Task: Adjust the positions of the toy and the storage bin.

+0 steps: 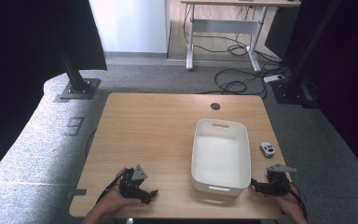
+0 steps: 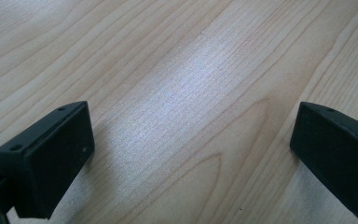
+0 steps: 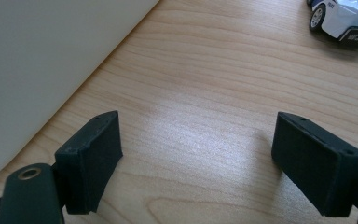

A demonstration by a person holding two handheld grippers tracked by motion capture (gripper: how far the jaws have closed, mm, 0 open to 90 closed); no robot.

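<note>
A white rectangular bin (image 1: 220, 156) stands empty on the right half of the wooden table (image 1: 154, 130). A small white toy car (image 1: 267, 149) lies on the table just right of the bin, and its rear end shows in the right gripper view as the toy car (image 3: 344, 18). My right gripper (image 1: 255, 187) rests near the front right corner beside the bin wall (image 3: 42, 60), open over bare wood. Near the front left edge my left gripper (image 1: 152, 195) lies in a hand. In the left gripper view my left gripper (image 2: 191, 154) is open with only wood between its jaws.
A round cable hole (image 1: 215, 106) sits at the table's far edge. Beyond the table are grey carpet, a black stand base (image 1: 78, 87), loose cables (image 1: 235, 84) and another desk (image 1: 223, 28). The table's left half is bare wood.
</note>
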